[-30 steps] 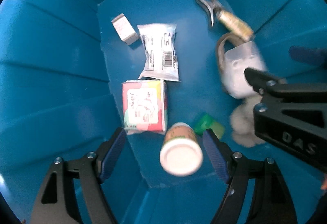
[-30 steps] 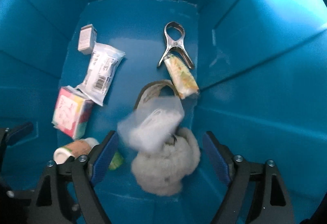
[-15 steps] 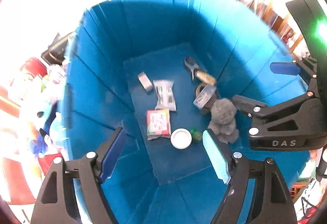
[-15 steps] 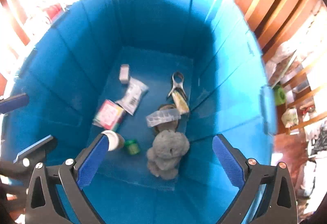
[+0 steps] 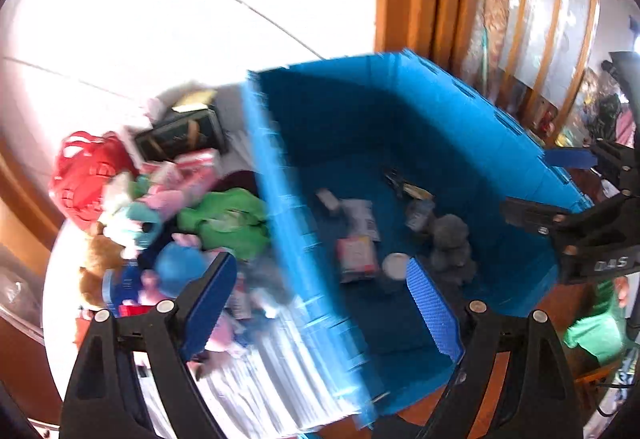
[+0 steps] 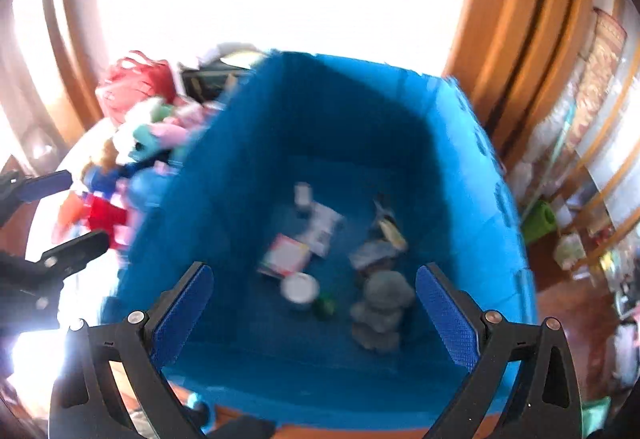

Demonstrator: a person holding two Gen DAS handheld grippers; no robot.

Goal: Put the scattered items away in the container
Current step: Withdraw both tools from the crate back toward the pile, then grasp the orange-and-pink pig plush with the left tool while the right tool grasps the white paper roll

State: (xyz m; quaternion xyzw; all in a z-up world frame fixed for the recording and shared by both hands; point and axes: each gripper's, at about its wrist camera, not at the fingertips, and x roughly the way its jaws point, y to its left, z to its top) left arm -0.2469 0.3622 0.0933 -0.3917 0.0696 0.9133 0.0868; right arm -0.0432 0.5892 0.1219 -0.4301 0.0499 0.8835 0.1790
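Overhead, both grippers hang empty above the blue container (image 6: 224, 175), between drops.

Nearest the lens, the left gripper (image 5: 320, 299) and the right gripper (image 6: 314, 313) each hold their blue-padded jaws spread wide with nothing between them, likely freed for another pick. Below them, the container's floor already holds a grey plush toy (image 6: 380, 305), a white-lidded jar (image 6: 300, 287), a pink-and-white box (image 6: 285, 255), a white packet (image 6: 322, 225) and a metal clip (image 6: 380, 209). Beside the container's left wall, a heap of colourful toys (image 5: 160, 223) waits on a white table (image 5: 260, 371), a red mesh bag (image 5: 86, 169) behind it. Farther off are wooden door frames (image 6: 516, 31), cluttered shelves and a blown-out bright window.
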